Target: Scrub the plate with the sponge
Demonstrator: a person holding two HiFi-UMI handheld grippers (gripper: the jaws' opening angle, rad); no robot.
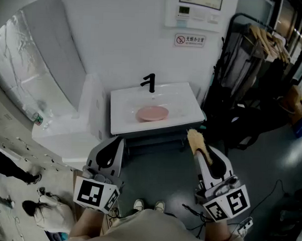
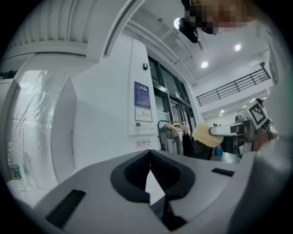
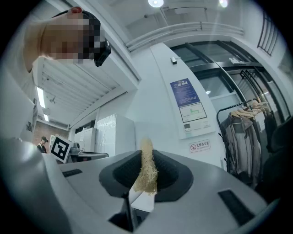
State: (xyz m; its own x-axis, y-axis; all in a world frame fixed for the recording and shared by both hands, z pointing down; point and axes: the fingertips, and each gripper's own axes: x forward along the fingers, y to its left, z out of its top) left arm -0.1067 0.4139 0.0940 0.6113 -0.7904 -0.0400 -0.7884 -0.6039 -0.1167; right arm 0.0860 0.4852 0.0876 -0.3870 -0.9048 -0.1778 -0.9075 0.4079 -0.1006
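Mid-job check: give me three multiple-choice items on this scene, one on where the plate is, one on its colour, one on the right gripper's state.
1. Where is the plate?
A. in the sink
B. on a shelf
C. on a stove

2. What colour is the plate?
A. blue
B. green
C. pink

3. The right gripper is:
A. open and empty
B. shut on the sponge
C. out of every view

Answers: 1 A, it lies in the basin below the faucet. 2 C, it shows pink against the white basin. 3 B, the jaws clamp the sponge, which sticks out past them.
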